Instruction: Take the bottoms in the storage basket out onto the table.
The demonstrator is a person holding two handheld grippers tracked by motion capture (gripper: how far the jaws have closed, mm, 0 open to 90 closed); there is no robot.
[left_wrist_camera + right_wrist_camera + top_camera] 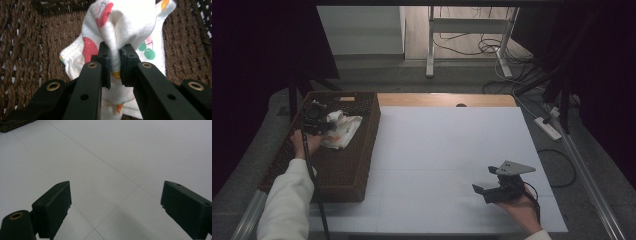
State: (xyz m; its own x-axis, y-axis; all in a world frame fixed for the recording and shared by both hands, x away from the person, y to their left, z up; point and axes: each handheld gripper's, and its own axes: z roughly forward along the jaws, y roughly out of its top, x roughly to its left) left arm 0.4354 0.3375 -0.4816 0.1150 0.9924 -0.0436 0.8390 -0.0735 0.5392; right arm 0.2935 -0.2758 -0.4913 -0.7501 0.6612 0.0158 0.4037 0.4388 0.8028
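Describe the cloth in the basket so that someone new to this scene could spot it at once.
Find the brown wicker basket at the table's left edge. Inside lies a white cloth printed with red and green fruit, pinched in the left gripper.

Soft printed cloth (125, 27) in a rough woven wicker basket (27, 50); matt white tabletop (120, 157)

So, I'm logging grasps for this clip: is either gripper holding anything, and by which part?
The left gripper is shut on a bunched-up fold of the white printed cloth inside the wicker basket. The right gripper is open over the table, holding nothing.
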